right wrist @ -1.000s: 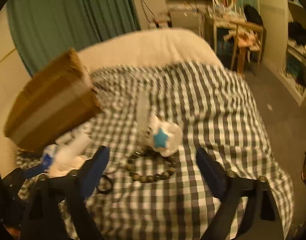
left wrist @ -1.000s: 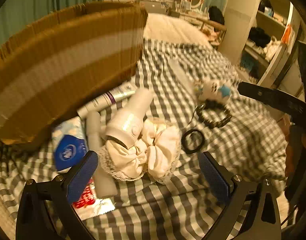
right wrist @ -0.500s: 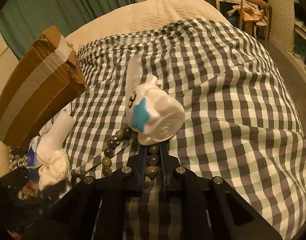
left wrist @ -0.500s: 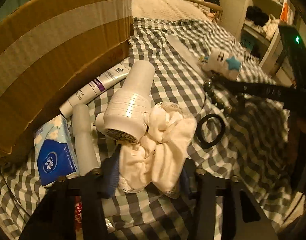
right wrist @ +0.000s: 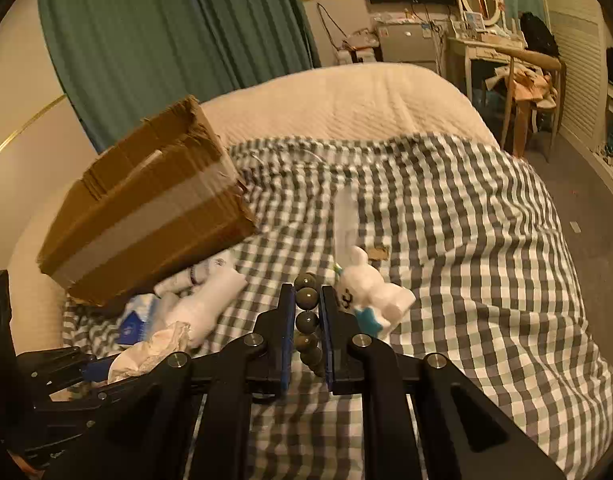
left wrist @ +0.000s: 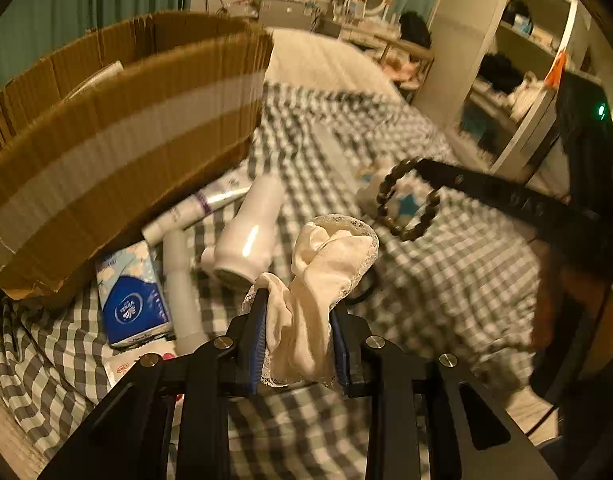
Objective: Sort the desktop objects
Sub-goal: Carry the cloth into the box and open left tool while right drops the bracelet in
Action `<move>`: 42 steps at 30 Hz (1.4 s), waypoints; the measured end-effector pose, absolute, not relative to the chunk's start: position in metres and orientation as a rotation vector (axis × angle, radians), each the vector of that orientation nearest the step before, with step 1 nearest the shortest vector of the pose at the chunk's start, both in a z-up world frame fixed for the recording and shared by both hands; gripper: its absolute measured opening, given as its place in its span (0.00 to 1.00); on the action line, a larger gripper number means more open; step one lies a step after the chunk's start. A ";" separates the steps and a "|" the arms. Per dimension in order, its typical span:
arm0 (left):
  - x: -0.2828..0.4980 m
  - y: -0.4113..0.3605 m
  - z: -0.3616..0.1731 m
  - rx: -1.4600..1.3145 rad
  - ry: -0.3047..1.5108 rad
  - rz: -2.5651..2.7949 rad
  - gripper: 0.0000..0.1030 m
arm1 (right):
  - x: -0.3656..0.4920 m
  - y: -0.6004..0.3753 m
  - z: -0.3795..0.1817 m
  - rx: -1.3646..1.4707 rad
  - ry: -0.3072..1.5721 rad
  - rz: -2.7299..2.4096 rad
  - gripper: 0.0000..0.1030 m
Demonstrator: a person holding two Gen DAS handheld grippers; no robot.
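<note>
Cream lace-trimmed scrunchie (left wrist: 326, 280) sits pinched between the blue-padded fingers of the left gripper (left wrist: 296, 316), which are drawn in tight on the fabric; the loose part of the cloth bulges up above the fingertips, off the bedding. In the right wrist view the same scrunchie (right wrist: 146, 350) shows at the lower left, at the tip of the left gripper (right wrist: 94, 366).

The bead bracelet (right wrist: 308, 328) is clamped in the right gripper (right wrist: 307, 292), its narrow jaws closed on a column of dark olive beads, with one bead poking out above the fingertips. From the left wrist camera the bracelet (left wrist: 406, 200) hangs as an open loop from the tip of the right gripper (left wrist: 420, 166), clear of the checked blanket (left wrist: 446, 280).

On the blanket beside the left gripper lie a white hair dryer (left wrist: 250, 232), a white tube with purple lettering (left wrist: 194, 210), a pale cylinder (left wrist: 182, 292) and a blue pack of tissues (left wrist: 132, 296), all crowded against the base of the taped cardboard box (left wrist: 118, 128), whose top is open. A black hair tie (left wrist: 362, 292) peeks out behind the scrunchie. A white rabbit figure with a blue star (right wrist: 372, 296) lies just beside the right gripper's fingers, with a clear flat strip (right wrist: 344, 216) beyond it on the blanket.
</note>
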State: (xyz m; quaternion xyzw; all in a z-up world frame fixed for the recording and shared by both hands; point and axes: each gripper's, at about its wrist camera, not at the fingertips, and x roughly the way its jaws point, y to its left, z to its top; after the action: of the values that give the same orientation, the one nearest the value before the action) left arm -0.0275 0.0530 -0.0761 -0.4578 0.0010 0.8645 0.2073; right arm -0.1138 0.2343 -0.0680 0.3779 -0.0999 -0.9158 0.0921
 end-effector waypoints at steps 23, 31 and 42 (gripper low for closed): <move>-0.086 -0.052 0.046 -0.860 -0.246 2.672 0.28 | -0.108 0.182 0.070 0.703 -0.243 -2.683 0.11; -0.115 -0.113 0.020 -0.969 -0.429 2.745 0.28 | -0.181 0.112 0.105 0.682 -0.151 -2.628 0.11; -0.120 -0.128 -0.004 -1.081 -0.608 2.694 0.87 | -0.199 0.081 0.081 0.793 -0.187 -2.663 0.59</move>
State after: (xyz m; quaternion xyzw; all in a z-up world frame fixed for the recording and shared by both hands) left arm -0.1199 -0.1282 -0.0041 -0.3632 -0.2043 0.9048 0.0875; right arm -0.1987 0.0813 0.0814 0.2803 -0.0660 -0.9411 0.1773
